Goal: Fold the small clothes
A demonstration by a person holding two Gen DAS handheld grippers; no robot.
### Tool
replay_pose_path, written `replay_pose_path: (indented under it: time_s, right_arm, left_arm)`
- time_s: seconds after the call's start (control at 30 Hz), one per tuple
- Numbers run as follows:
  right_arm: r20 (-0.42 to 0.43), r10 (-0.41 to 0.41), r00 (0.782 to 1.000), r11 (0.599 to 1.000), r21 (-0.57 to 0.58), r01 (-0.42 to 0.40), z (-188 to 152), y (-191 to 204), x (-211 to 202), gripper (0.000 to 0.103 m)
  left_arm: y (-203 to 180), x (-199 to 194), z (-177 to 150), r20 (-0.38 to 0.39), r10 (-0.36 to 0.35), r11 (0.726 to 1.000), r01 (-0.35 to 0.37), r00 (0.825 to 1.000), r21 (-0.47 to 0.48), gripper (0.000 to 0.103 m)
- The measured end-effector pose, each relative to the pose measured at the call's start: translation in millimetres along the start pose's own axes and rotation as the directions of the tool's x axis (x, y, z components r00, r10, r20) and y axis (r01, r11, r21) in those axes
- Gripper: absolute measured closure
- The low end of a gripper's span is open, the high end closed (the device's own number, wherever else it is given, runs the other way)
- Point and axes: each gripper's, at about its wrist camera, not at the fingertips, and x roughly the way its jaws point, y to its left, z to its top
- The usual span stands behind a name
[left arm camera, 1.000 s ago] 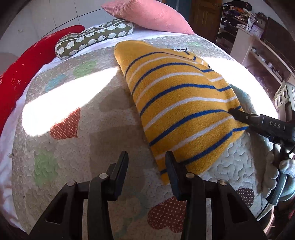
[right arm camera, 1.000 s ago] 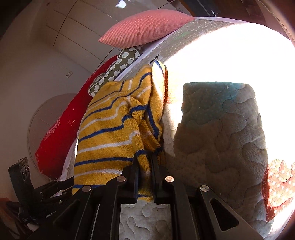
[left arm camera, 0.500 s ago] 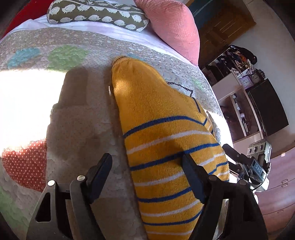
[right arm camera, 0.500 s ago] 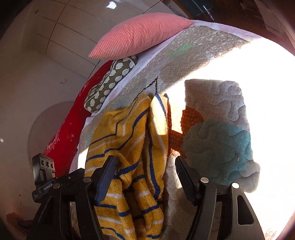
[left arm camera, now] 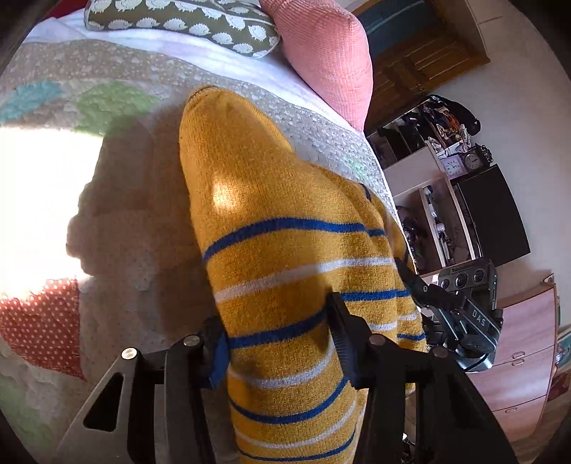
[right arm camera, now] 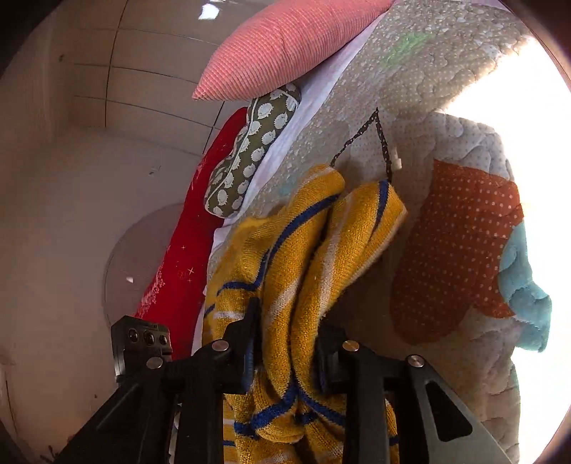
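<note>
Both grippers' jaws had just closed on the sweater (left arm camera: 296, 271): left gripper (left arm camera: 276, 342) across 1 flat fold, right gripper (right arm camera: 285, 353) bunching 2 layers. Lifting evenly should keep the edges aligned.

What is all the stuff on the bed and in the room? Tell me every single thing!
yellow knitted sweater with blue and white stripes: one, lying on the quilt, between both claws
patchwork quilt: one, beige with green, blue and red dotted patches, covering the bed
pink ribbed pillow: one, at the head of the bed
olive hedgehog-print cushion: one, beside the pink pillow
red cushion: one, along the bed's edge
shelves with clocks: beige, against the wall
wooden drawers: brown, far right
left claw: black, closing around the sweater
right claw: black, closing around bunched sweater
</note>
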Motion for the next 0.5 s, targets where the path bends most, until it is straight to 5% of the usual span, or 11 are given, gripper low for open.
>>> replay_pose_path:
  time_s: [0.17, 0.23, 0.3, 0.33, 0.4, 0.5]
  right_arm:
    - [0.014, -0.013, 1.0, 0.997, -0.073, 0.014, 0, 32, 28, 0.075]
    - [0.019, -0.128, 0.992, 0.981, -0.143, 0.129, 0, 33, 45, 0.074]
    - [-0.001, -0.276, 0.961, 0.947, -0.172, 0.272, -1, 21, 63, 0.073]
    - [0.0, -0.336, 0.942, 0.928, -0.172, 0.331, -3, 11, 66, 0.071]
    - [0.013, -0.341, 0.94, 0.931, -0.132, 0.34, -6, -6, 61, 0.051]
    - [0.097, -0.374, 0.922, 0.914, -0.13, 0.385, -11, 0, 34, 0.05]
  left_arm:
    - [10, -21, 24, 0.06, 0.136, 0.991, -0.135, 0.989, -0.019, 0.052]
    - [17, -14, 26, 0.044, 0.262, 0.965, -0.261, 0.964, -0.02, 0.052]
    - [29, -7, 17, 0.025, 0.339, 0.941, -0.338, 0.941, -0.022, 0.052]
    - [37, -9, 9, 0.026, 0.336, 0.942, -0.336, 0.941, -0.025, 0.049]
    - [42, -15, -3, 0.043, 0.32, 0.947, -0.319, 0.946, -0.034, 0.045]
    - [40, -31, -21, 0.079, 0.327, 0.945, -0.327, 0.942, -0.006, 0.044]
